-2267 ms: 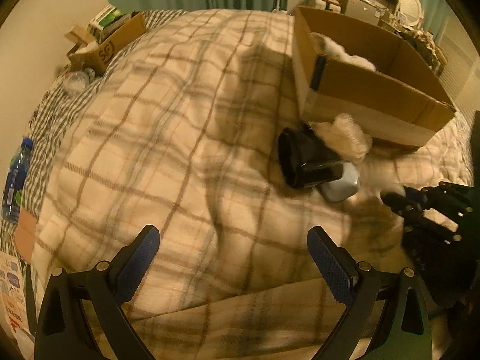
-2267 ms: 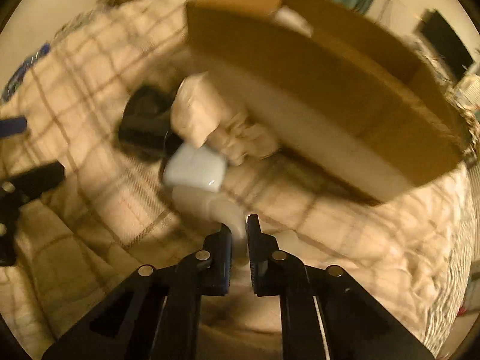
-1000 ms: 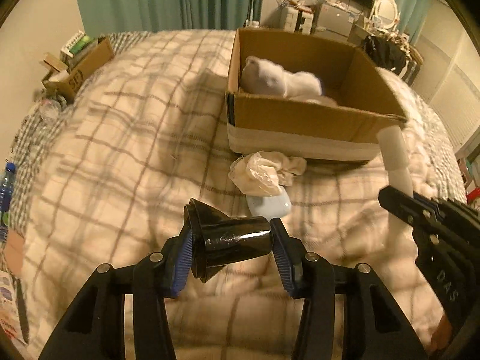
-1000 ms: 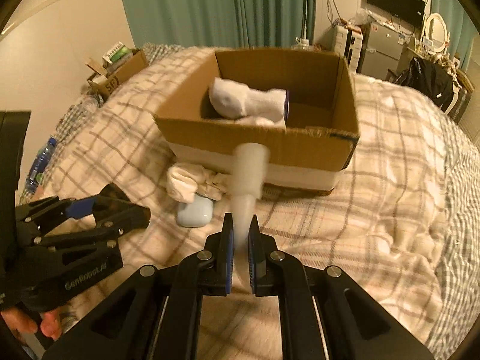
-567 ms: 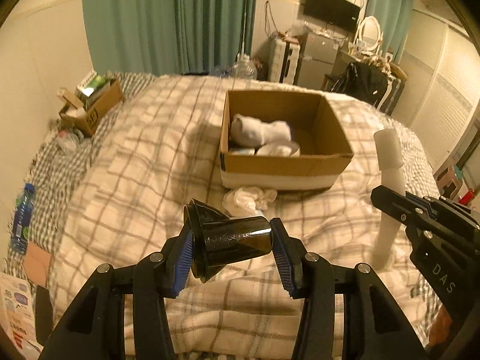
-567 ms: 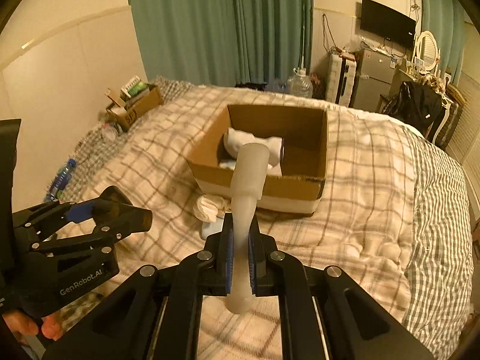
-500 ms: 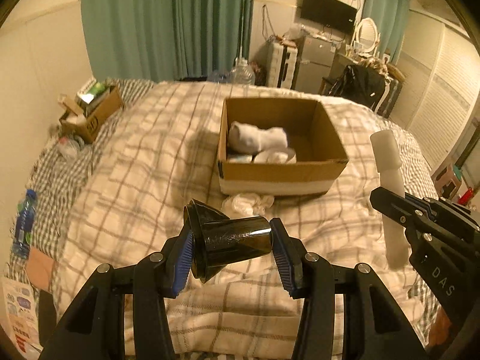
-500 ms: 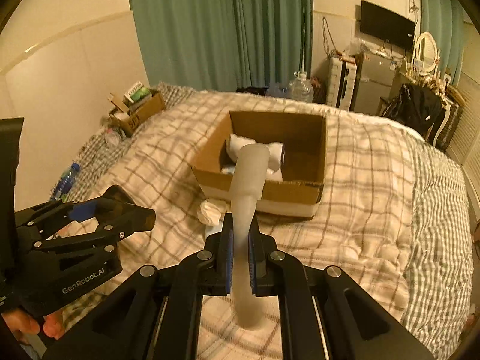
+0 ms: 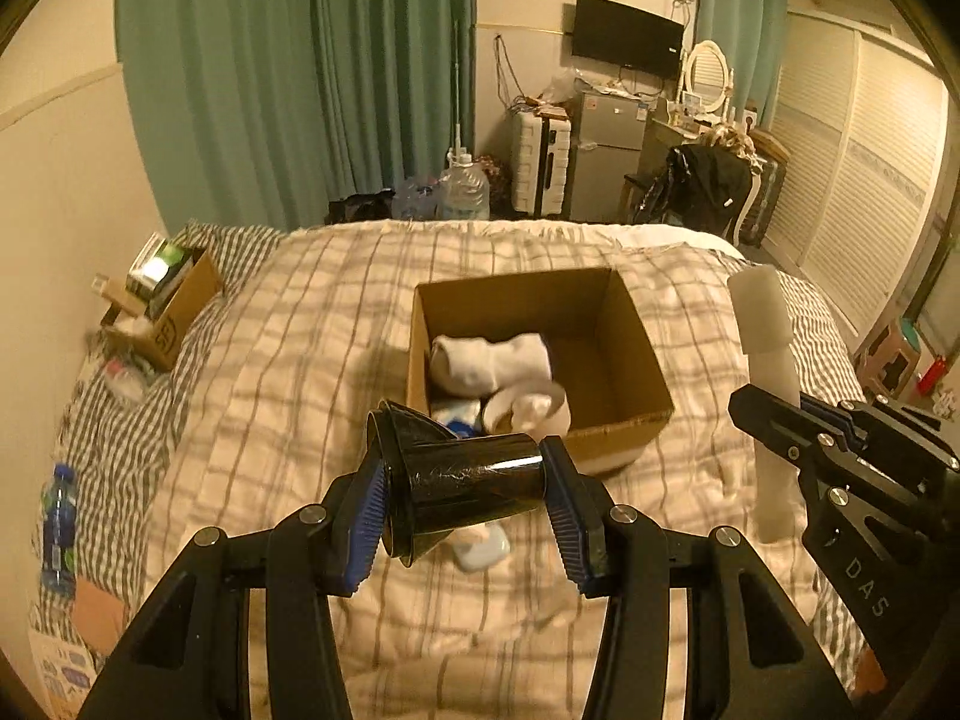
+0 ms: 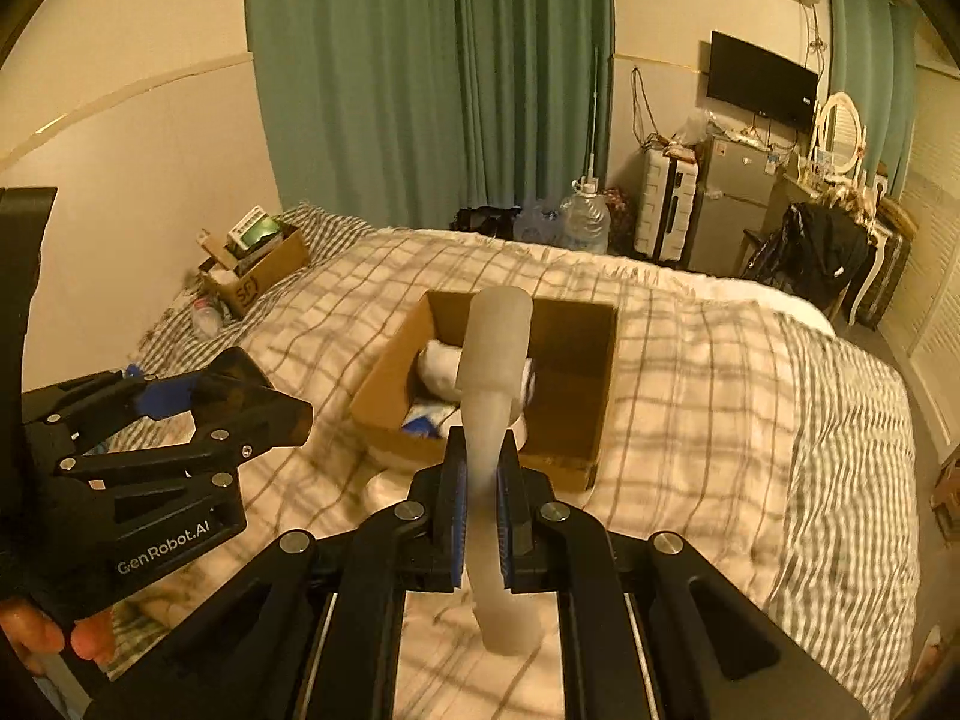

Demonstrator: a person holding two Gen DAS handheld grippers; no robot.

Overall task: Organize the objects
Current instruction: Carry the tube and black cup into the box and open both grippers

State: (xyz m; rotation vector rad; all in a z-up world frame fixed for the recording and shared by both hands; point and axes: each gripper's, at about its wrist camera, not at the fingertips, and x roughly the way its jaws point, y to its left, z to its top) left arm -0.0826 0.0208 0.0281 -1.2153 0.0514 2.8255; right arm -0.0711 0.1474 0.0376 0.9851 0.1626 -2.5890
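Observation:
My left gripper (image 9: 468,510) is shut on a black cone-shaped nozzle (image 9: 456,480), held high above the bed. My right gripper (image 10: 480,504) is shut on a frosted white tube (image 10: 495,384), held upright; it also shows in the left wrist view (image 9: 765,372). An open cardboard box (image 9: 636,354) lies on the plaid blanket ahead, with white rolled socks (image 9: 489,363) and a white tape roll (image 9: 528,408) inside. A pale blue case (image 9: 483,546) lies on the blanket before the box, partly hidden by the nozzle. The left gripper shows in the right wrist view (image 10: 240,408).
A small cardboard box of clutter (image 9: 168,300) sits at the bed's far left corner. A blue water bottle (image 9: 57,516) lies at the left edge. A fridge, suitcase and dresser (image 9: 600,156) stand beyond the bed. Green curtains (image 9: 300,78) hang behind.
Both grippers have risen further and pulled back from the box with their objects. The box looks smaller and its inside is in fuller view.

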